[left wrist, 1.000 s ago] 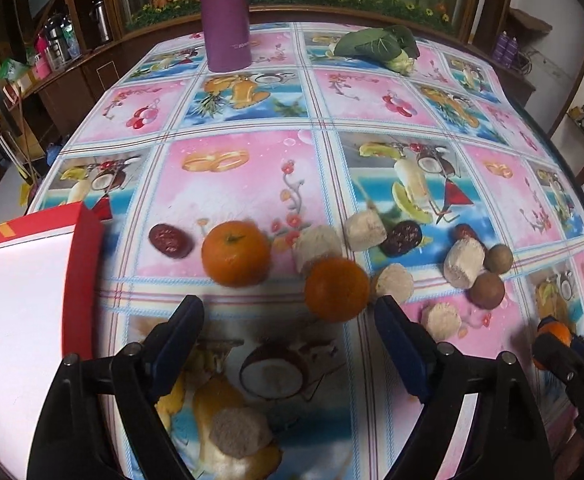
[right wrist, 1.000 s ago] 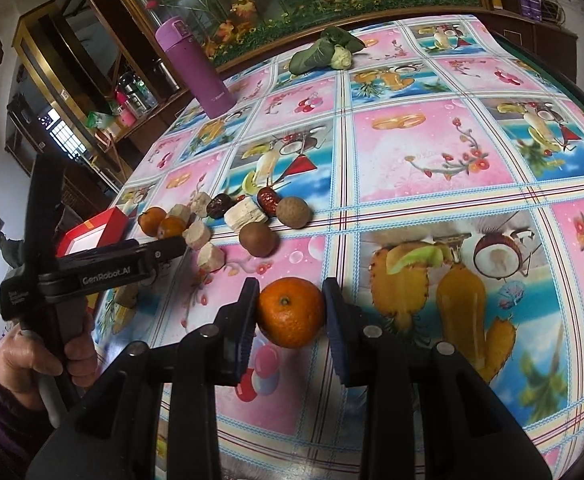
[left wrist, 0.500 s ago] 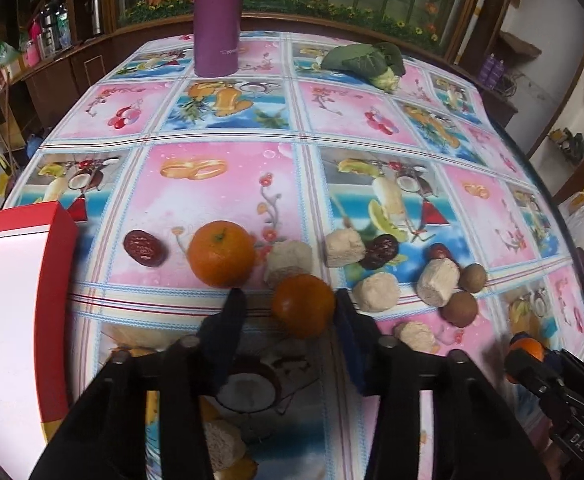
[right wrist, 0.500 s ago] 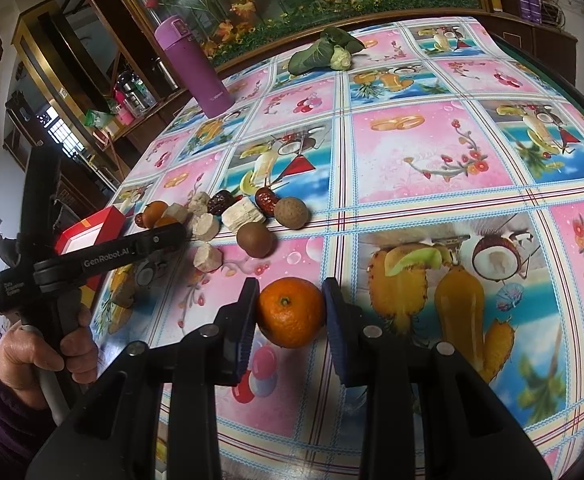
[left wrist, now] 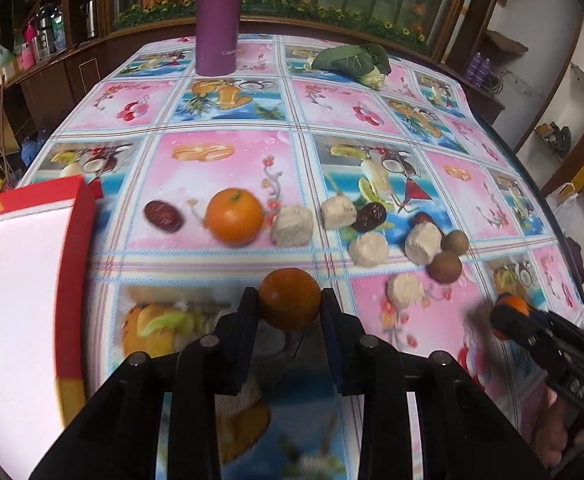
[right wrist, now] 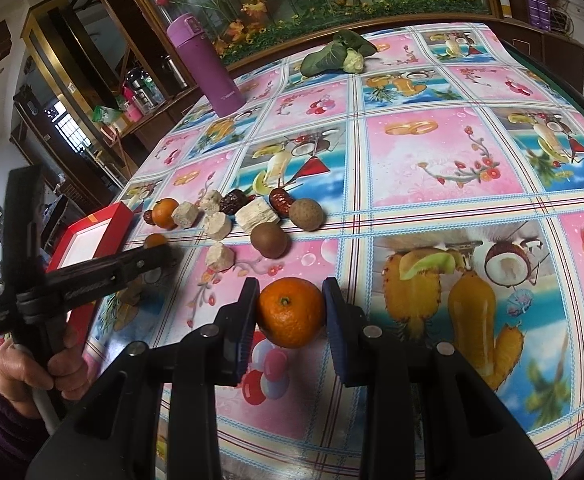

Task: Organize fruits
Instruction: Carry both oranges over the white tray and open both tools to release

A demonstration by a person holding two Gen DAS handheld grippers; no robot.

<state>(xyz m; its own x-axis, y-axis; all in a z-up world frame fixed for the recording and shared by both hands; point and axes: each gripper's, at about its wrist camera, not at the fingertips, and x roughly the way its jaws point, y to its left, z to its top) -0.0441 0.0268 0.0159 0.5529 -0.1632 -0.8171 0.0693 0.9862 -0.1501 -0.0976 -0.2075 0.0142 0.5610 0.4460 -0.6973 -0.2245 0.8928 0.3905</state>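
Note:
My left gripper (left wrist: 289, 306) is shut on a tangerine (left wrist: 289, 304), held just above the patterned tablecloth. Beyond it lie another tangerine (left wrist: 233, 216), red dates (left wrist: 163, 216), pale cake pieces (left wrist: 292, 226) and two brown round fruits (left wrist: 446, 266). A red box with a white inside (left wrist: 23, 280) sits at the left. My right gripper (right wrist: 291, 312) is shut on a second tangerine (right wrist: 291, 311) over the cloth. In the right wrist view the left gripper (right wrist: 155, 250) appears at the left with its tangerine, next to the red box (right wrist: 87, 240).
A purple flask (left wrist: 216, 16) stands at the far side of the table and a green leafy vegetable (left wrist: 352, 60) lies to its right. A hand in a purple sleeve (right wrist: 31, 372) holds the left gripper. The table's edge (left wrist: 532, 184) curves along the right.
My left gripper went from open to shut on the tangerine and lifted it slightly toward me. The right gripper kept still with its tangerine.

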